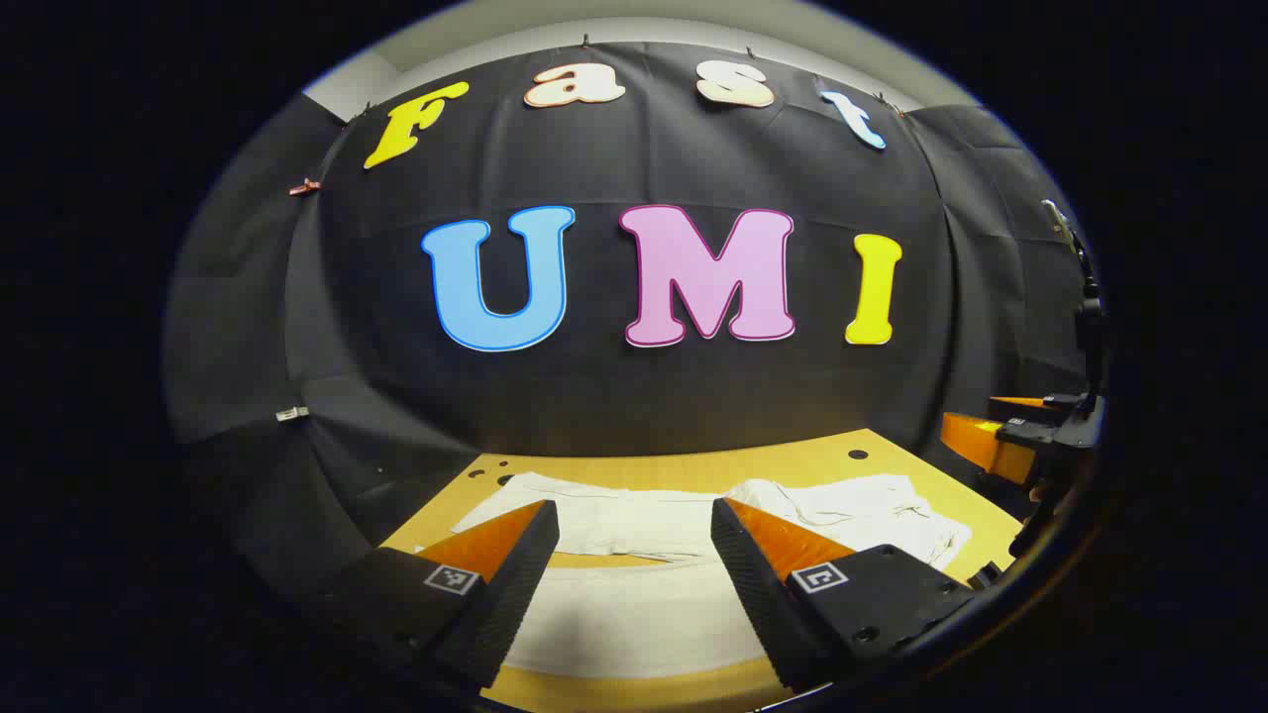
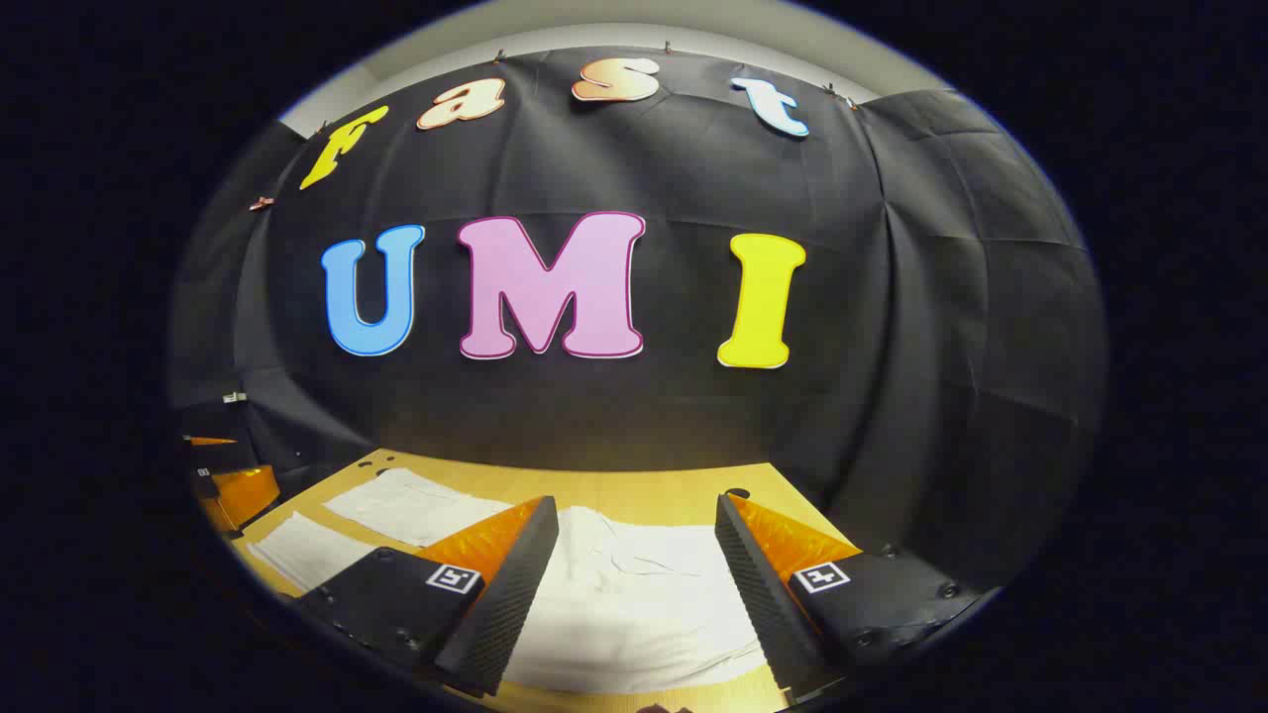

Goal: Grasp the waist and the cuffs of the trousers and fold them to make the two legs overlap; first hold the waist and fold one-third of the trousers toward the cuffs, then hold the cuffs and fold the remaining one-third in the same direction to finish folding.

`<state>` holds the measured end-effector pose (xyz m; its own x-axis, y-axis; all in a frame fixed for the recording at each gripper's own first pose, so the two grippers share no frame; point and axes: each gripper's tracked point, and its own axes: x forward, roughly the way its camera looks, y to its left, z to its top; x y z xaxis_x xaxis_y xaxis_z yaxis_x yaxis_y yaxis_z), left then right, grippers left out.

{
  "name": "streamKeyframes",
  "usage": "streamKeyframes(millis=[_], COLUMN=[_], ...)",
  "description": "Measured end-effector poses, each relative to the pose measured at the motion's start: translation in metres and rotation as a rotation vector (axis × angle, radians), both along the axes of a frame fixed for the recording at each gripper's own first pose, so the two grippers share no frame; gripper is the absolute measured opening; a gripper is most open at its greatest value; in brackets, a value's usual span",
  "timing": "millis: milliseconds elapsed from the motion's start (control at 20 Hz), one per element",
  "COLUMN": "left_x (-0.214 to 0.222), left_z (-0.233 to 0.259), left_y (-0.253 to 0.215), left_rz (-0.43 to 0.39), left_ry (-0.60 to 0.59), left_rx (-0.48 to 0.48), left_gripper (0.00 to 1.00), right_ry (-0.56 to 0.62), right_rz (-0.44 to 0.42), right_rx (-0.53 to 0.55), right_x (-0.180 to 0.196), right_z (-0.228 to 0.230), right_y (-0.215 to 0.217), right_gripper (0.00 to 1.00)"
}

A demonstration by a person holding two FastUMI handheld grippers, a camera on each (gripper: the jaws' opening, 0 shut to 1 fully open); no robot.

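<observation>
1. Booth: black cloth wall (image 1: 644, 396) behind a wooden table (image 1: 684, 465); pale ceiling strip above the cloth.
2. Left gripper (image 1: 634, 540), left gripper view: jaws wide apart, nothing between the fingers. It hangs above the near edge of the table, not touching the cloth below.
3. Trousers (image 1: 634, 604), white, lie flat on the table. Left gripper view: one leg runs under the gap between the fingers, the other leg lies just beyond it, with a strip of bare table between the two.
4. Farther right in that view the fabric bunches into wrinkles toward the waist end (image 1: 872, 515).
5. Right gripper (image 2: 634, 540), right gripper view: jaws likewise wide apart, holding nothing. It hangs over the wrinkled waist part (image 2: 634, 594) of the trousers.
6. Right gripper view, left of the fingers: the two legs (image 2: 396, 510) stretch away side by side, apart.
7. Left gripper view, far right edge: the right gripper seen from the side, above the table corner.
8. Small dark holes (image 1: 858, 455) in the tabletop near the far edge.
</observation>
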<state>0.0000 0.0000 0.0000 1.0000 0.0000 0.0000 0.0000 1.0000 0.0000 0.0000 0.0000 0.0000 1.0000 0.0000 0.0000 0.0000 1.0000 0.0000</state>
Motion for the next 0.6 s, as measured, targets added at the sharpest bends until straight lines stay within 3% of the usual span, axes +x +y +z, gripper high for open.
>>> streamKeyframes(millis=[100,600], left_x=[0.001,-0.012], left_z=[-0.006,-0.03], left_y=[0.01,0.046], left_rz=[-0.002,0.009], left_ry=[0.013,0.054], left_rx=[0.027,-0.021], left_gripper=[0.98,0.98], right_ry=[0.001,0.023], right_rz=[-0.004,0.05], right_rx=[0.002,-0.076], right_x=[-0.002,-0.025], right_z=[-0.001,-0.01], right_y=[0.009,0.051], right_gripper=[0.98,0.98])
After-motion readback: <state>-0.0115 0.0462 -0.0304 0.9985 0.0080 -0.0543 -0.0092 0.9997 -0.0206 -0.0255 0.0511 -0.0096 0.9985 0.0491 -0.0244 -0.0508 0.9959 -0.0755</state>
